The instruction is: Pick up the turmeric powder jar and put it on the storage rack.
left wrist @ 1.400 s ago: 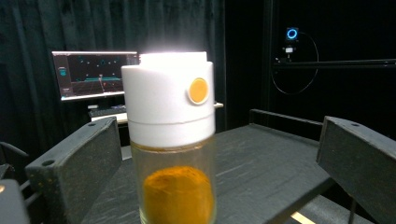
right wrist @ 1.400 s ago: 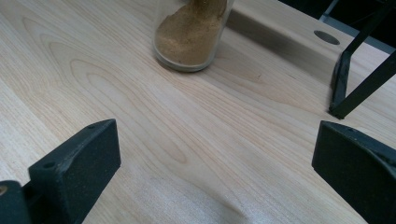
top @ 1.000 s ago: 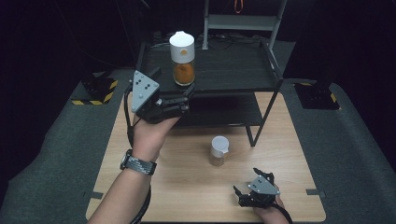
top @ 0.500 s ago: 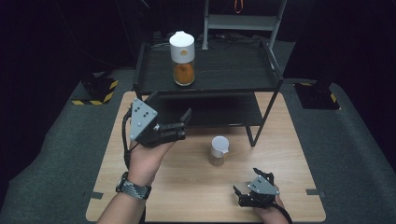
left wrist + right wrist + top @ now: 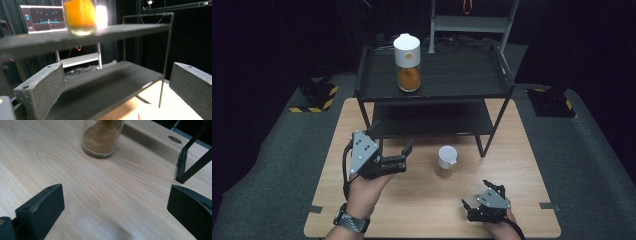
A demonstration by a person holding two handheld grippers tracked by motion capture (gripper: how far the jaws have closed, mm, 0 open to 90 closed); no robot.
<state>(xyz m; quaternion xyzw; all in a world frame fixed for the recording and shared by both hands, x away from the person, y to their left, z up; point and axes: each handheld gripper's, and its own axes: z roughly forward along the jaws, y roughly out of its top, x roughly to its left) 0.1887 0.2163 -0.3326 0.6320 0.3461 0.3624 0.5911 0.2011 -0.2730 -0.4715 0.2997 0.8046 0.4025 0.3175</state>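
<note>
- Pale wooden table (image 5: 422, 200) on grey floor, dark room all round; black two-tier shelf rack (image 5: 437, 90) at the far side.
- Two jars: orange-filled jar (image 5: 407, 62) on the top shelf, brown-powder jar (image 5: 446, 161) (white lid) on the table.
- No readable labels.
- Left gripper (image 5: 393, 150) near the rack, jaws apart, empty.
- Right gripper (image 5: 472, 200) at the table's near edge, jaws apart, empty.

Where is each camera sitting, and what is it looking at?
High view: above the table, looking down; shows forearms, left gripper, right gripper.
Left gripper view: between open jaws, facing the shelf and orange jar.
Right gripper view: between open jaws, facing the brown-powder jar.
Shared: both jars also show from above.
</note>
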